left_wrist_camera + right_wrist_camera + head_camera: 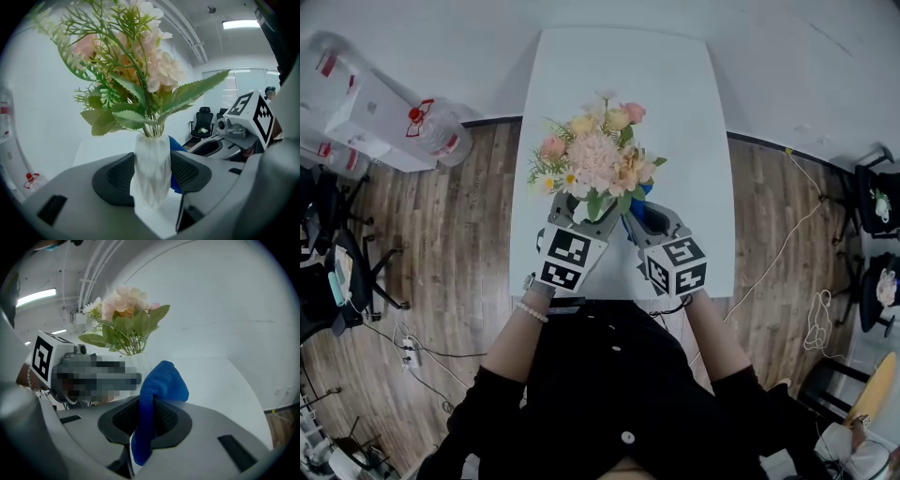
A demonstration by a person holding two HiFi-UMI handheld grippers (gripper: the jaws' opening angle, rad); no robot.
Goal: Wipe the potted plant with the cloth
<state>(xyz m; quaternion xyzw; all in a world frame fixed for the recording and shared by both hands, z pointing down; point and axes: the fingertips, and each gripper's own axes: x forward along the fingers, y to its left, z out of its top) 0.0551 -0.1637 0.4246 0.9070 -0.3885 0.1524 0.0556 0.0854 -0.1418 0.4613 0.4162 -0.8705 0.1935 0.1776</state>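
1. The potted plant [598, 164] stands on the white desk [684, 94], close to the near edge. Its flowers [159, 65] and leaves [197, 91] spread wide above a narrow white pot [151, 164].
2. The left hand-held gripper [152, 176] is clamped on this pot. One pad lies against each side, and the pot fills the gap between them. The reason is probably to steady the plant: it looks light and top-heavy, so a push from the side could tip it or slide it over the smooth desk.
3. The right hand-held gripper [149, 416] pinches the blue cloth [161, 380] between its pads. A folded bunch of the cloth stands out above the jaws and a short tail hangs below them. Held this way, the soft bunch should meet the plant first, not the hard jaw.
4. In the head view the cloth sits just beside the pot, on its right side and under the lowest leaves. The pictures do not show clearly whether it touches the pot or a leaf.
5. So each side has its own work: one holds, the other wipes. The wiping seems to be at the lower part of the plant, and much of the foliage above appears yet to be done.
6. The stems are thin, so the cloth will likely need light pressure, with strokes that follow each leaf outward.
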